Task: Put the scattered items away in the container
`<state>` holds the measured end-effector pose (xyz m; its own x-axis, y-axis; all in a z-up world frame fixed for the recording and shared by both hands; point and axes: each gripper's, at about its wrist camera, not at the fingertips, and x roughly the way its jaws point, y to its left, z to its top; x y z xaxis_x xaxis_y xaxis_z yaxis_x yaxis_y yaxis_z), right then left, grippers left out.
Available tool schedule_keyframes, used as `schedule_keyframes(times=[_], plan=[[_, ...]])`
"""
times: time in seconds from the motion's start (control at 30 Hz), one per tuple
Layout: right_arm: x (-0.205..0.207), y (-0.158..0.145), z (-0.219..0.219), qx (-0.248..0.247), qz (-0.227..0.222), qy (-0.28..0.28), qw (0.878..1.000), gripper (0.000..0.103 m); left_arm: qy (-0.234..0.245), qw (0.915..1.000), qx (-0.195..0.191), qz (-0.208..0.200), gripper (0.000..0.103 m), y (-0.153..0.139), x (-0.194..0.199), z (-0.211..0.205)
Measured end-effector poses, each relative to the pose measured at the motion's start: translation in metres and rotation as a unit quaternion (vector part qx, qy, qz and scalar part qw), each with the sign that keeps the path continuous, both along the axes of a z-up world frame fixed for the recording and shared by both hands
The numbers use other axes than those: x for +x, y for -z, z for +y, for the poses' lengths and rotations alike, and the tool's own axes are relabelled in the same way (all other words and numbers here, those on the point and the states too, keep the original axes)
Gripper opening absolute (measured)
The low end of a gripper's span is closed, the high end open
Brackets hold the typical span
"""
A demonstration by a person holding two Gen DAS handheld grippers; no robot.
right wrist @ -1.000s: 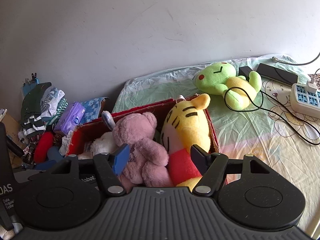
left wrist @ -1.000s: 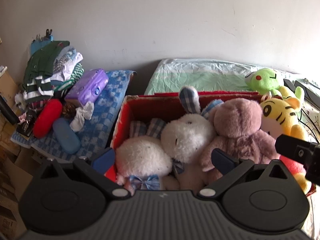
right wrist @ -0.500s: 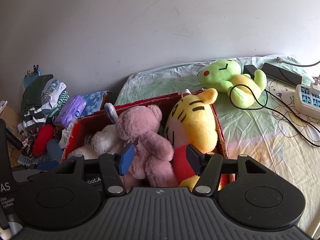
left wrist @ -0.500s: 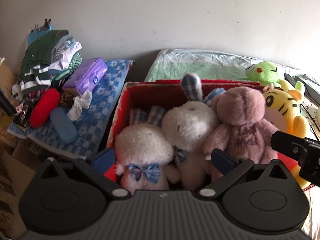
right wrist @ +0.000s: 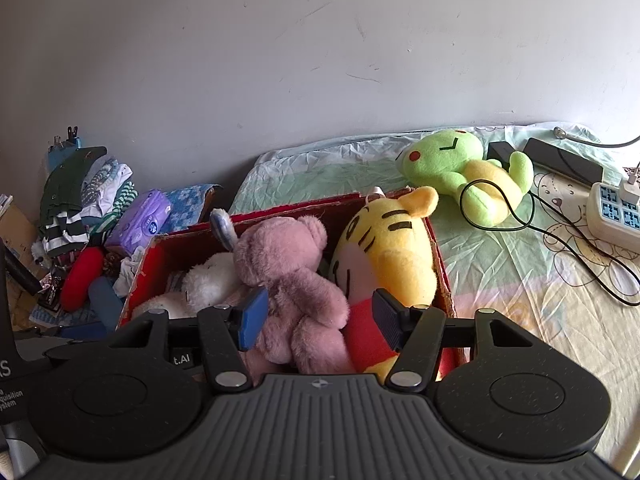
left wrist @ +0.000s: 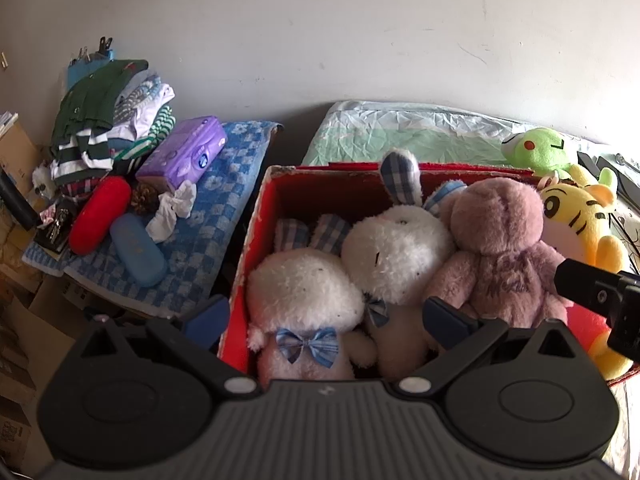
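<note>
my left tongs point(left wrist: 324, 316) and right tongs point(right wrist: 316, 320) both hang released over the red box point(right wrist: 160, 248) packed with plush toys; green frog point(right wrist: 460, 160) lies on the bed.

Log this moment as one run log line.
box: four plush toys inside | green plush: on bed, outside | left gripper: open | right gripper: open, holding nothing

Red box point(left wrist: 260, 216) packed wall to wall: two white rabbits point(left wrist: 304, 292), pink bear point(left wrist: 496, 240) and yellow tiger point(right wrist: 384, 256) fill it, leaving only its far left corner open. Bedsheet point(right wrist: 500, 280) right of the box lies clear up to the black cable point(right wrist: 576, 256) and green plush point(right wrist: 460, 160).
</note>
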<state>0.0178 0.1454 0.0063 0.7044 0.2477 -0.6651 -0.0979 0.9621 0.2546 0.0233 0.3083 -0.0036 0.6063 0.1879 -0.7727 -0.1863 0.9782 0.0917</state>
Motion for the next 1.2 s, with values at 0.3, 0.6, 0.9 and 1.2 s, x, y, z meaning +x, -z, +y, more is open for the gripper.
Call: schedule_keyframes(times=[0.3, 0.6, 0.9, 1.2], plan=[[0.000, 0.002, -0.001, -0.006, -0.008, -0.004, 1.000, 0.061, 0.008, 1.0000, 0.006, -0.001, 0.102, 0.001, 0.000, -0.007], [0.004, 0.006, -0.001, -0.013, -0.006, -0.004, 1.000, 0.061, -0.001, 0.9999, 0.016, 0.000, 0.102, 0.004, 0.006, -0.009], [0.008, 0.010, -0.003, -0.007, -0.001, -0.001, 1.000, 0.061, 0.002, 1.0000, 0.005, 0.001, 0.102, 0.006, 0.008, -0.005], [0.008, 0.011, -0.004, -0.002, -0.001, -0.001, 1.000, 0.061, 0.008, 0.9999, 0.007, -0.004, 0.102, 0.005, 0.010, -0.007]])
